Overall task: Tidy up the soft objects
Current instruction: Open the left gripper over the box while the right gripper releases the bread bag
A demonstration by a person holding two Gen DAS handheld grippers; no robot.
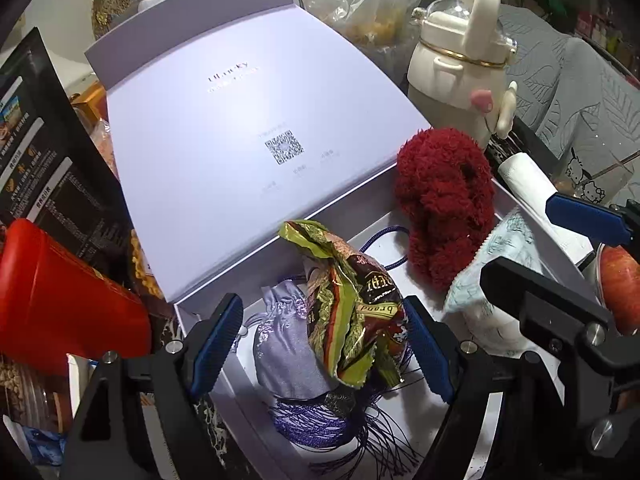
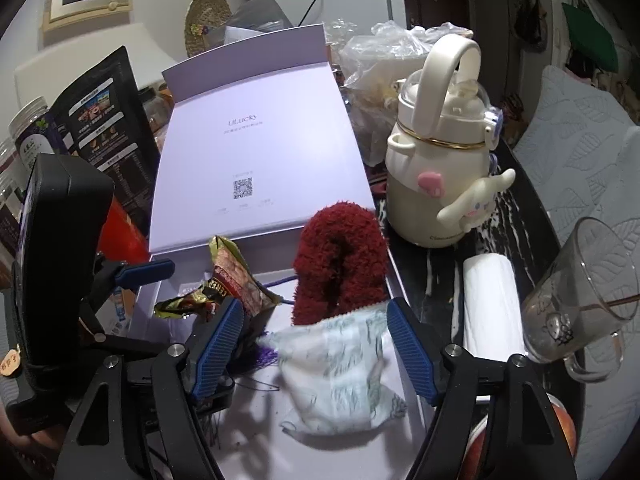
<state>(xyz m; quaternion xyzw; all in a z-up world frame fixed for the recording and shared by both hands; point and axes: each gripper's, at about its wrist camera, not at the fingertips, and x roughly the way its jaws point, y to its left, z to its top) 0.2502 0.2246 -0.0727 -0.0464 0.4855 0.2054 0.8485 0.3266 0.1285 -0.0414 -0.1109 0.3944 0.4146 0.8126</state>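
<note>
Crinkled foil is what the left wrist view centres on: a green-and-brown snack packet (image 1: 352,304) standing in the white box (image 1: 516,200), between the spread jaws of the left gripper (image 1: 320,344). The right pad looks close to or brushing it; I cannot tell if it touches, but nothing is clamped. A lilac pouch (image 1: 280,340) lies at the packet's nine o'clock, a purple tassel (image 1: 320,420) at six, a red fluffy sock (image 1: 444,204) at two. The packet stands tall and could tip onto the pouch, or a retreating pad could snag the tassel threads.

From the right wrist view, the right gripper (image 2: 316,344) stands apart around a pale patterned sachet (image 2: 344,372) lying on the box floor, with neither pad pressing it. The sock sits at its twelve o'clock. Crowding the box's three o'clock side are a paper roll (image 2: 492,304), a glass mug (image 2: 580,296) and a cream bottle (image 2: 436,172); a wide swing could knock the mug over.
</note>
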